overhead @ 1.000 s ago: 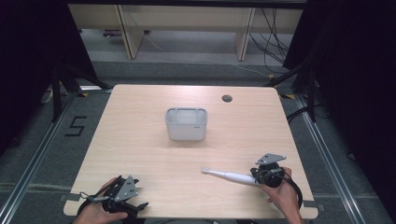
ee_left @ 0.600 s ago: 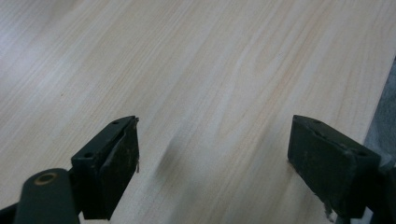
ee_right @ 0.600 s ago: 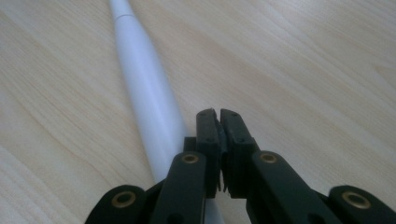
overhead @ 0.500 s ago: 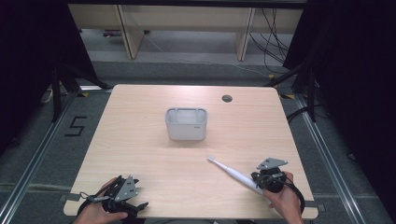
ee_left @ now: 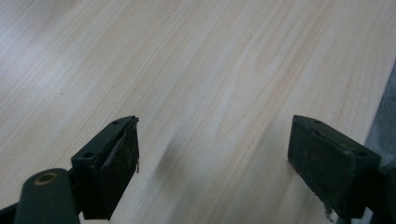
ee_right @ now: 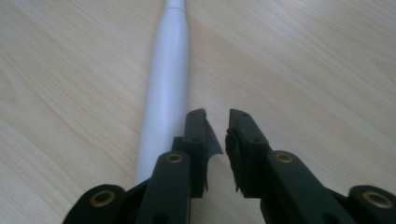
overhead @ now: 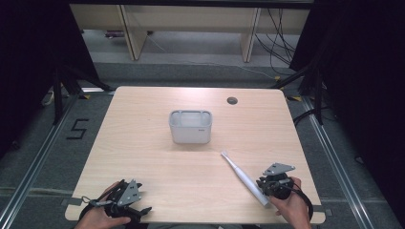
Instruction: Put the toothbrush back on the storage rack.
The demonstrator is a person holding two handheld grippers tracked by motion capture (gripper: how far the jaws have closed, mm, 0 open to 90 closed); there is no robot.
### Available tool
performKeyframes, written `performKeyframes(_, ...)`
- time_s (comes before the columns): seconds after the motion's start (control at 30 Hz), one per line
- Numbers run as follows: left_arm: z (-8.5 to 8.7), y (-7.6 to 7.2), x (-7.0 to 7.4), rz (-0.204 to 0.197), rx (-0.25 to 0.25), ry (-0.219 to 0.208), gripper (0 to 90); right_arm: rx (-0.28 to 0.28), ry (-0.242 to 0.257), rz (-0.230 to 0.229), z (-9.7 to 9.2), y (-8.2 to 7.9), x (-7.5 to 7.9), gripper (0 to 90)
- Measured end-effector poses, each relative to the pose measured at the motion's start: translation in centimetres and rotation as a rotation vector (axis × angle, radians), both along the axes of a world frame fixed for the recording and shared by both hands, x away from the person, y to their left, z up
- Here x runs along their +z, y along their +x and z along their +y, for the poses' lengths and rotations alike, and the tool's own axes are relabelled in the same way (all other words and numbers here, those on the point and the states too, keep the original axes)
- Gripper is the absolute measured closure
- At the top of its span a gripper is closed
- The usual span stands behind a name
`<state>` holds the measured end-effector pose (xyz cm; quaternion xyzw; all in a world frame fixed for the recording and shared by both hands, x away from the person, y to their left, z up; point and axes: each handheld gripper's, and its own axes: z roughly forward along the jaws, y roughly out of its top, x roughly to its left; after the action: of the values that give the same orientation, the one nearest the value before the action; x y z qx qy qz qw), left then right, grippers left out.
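Pale wood surface (overhead: 143, 143) carries a grey rectangular bin (overhead: 190, 126) near its centre. White electric toothbrush (overhead: 243, 175), slim with a small brush head, lies flat toward the near right corner. Your right hand-held gripper (ee_right: 217, 126) sits just beside its handle, jaws nearly together, empty. Your left hand-held gripper (ee_left: 212, 154), at the near left corner, has jaws wide apart.

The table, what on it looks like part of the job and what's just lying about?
Likely part of the job:
electric toothbrush, beside the right claw
grey holder, mid-table
left claw, open over bare wood

Just there:
cable hole
floor marking "5"
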<state>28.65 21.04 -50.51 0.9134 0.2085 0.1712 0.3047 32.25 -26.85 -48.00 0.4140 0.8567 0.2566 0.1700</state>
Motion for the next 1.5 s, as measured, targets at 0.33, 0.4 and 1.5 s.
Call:
performKeyframes(0.33,0.1,0.0,0.0,0.000,0.009,-0.012,16.3,-0.011,0.051,0.047,0.7,0.6,2.0,60.7)
performKeyframes(0.4,0.1,0.1,0.1,-0.002,0.006,-0.008,16.3,0.010,0.024,0.064,1.2,1.0,2.4,58.0)
performKeyframes(1.5,0.1,0.0,0.0,0.002,0.008,-0.009,16.3,0.122,-0.171,0.299,5.9,5.4,0.7,58.6)
